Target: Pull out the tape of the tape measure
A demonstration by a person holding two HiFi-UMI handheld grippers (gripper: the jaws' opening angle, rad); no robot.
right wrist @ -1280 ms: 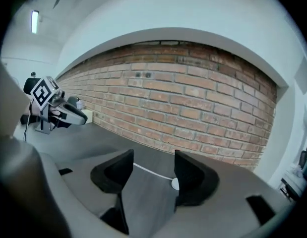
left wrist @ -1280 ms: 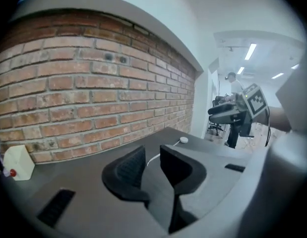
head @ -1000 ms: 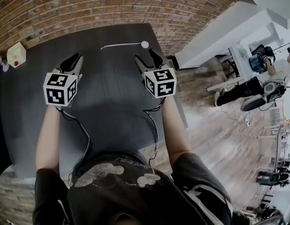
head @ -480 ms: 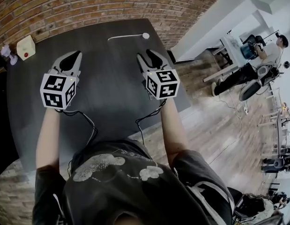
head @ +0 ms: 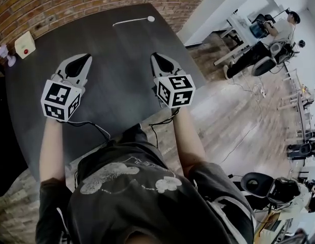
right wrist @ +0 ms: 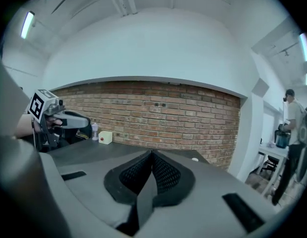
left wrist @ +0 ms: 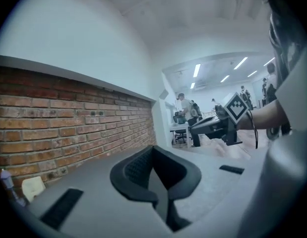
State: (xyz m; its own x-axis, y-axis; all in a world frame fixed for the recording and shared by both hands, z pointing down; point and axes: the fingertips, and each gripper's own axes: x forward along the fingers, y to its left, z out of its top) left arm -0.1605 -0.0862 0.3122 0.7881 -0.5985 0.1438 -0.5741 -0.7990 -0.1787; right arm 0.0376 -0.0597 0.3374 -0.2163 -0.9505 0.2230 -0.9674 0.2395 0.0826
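The tape measure is a small round white case at the table's far edge, with a thin white tape drawn out to its left. It shows as a white dot in the right gripper view. My left gripper hovers over the near left of the table, shut and empty. My right gripper hovers over the near right, also shut with nothing between its jaws. Both are well short of the tape measure. In each gripper view the jaws meet, left and right.
The dark grey table stands against a brick wall. A white box with a red button and a small bottle sit at its far left. Wooden floor, desks and seated people lie to the right.
Both grippers have drawn back from the tape measure toward the person. The right jaws, open a second ago, have closed on nothing; the left jaws have closed their small gap.
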